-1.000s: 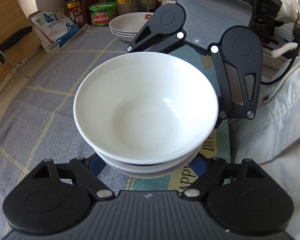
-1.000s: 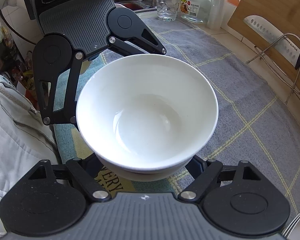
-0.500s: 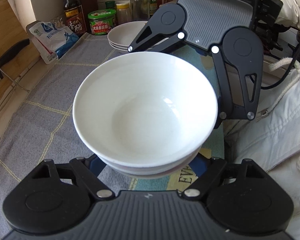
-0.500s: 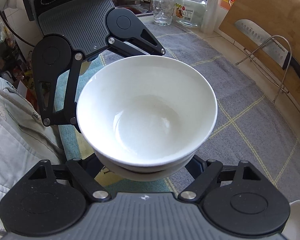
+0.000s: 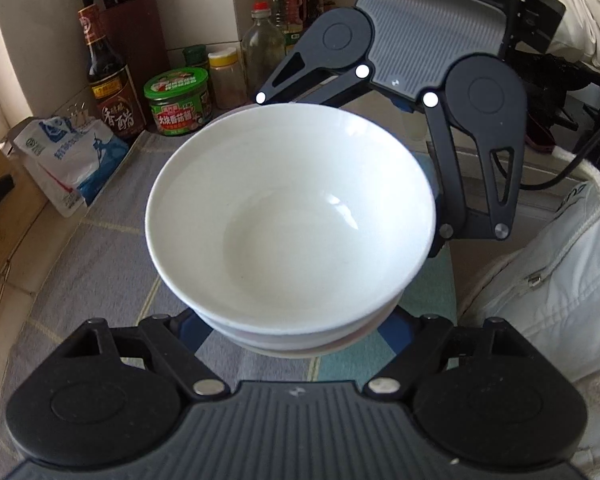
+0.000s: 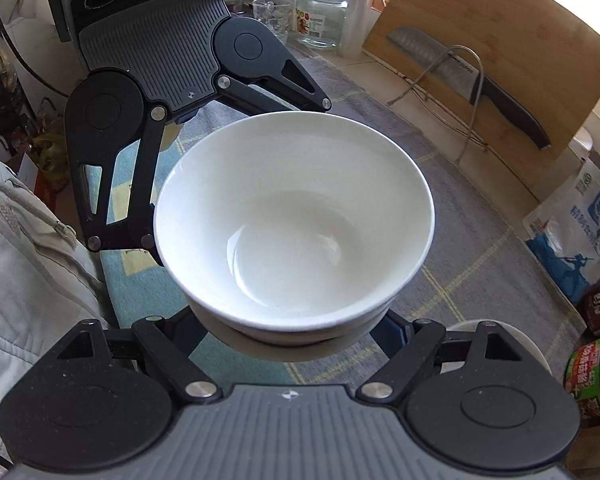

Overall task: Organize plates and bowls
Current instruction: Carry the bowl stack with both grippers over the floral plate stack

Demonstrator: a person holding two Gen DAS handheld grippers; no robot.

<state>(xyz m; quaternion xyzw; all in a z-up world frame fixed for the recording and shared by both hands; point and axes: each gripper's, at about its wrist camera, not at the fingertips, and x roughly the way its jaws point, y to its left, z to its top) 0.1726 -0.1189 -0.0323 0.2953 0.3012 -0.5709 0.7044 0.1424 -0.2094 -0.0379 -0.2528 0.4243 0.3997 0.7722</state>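
A stack of glossy white ceramic bowls (image 5: 292, 216) is held up above the tabletop (image 5: 100, 264), nested one inside another, with both tools clamped on it from opposite sides. The left tool (image 5: 296, 336) grips the lower part of the stack on its near side, its fingers spread around the bowl wall and hidden under the rim; the right tool (image 6: 296, 332) does the same from the other side, and each shows in the other's view across the bowls.

The tabletop is covered by a grey woven cloth with thin yellow grid lines (image 6: 472, 216), and a teal patterned mat (image 5: 428, 280) lies along the edge nearest the person's white jacket (image 5: 560, 272).

At the far end in the left view stand a dark soy sauce bottle with a red label (image 5: 108, 80), a green-lidded jar (image 5: 178, 102), a clear bottle with a red cap (image 5: 262, 48) and a blue-and-white plastic bag (image 5: 68, 160).

In the right view a bamboo cutting board (image 6: 500, 52) leans against the wall, a dark-handled cleaver (image 6: 472, 80) resting on a wire rack (image 6: 472, 92) before it. A clear glass jar (image 6: 322, 14) and a drinking glass (image 6: 270, 14) stand beyond.
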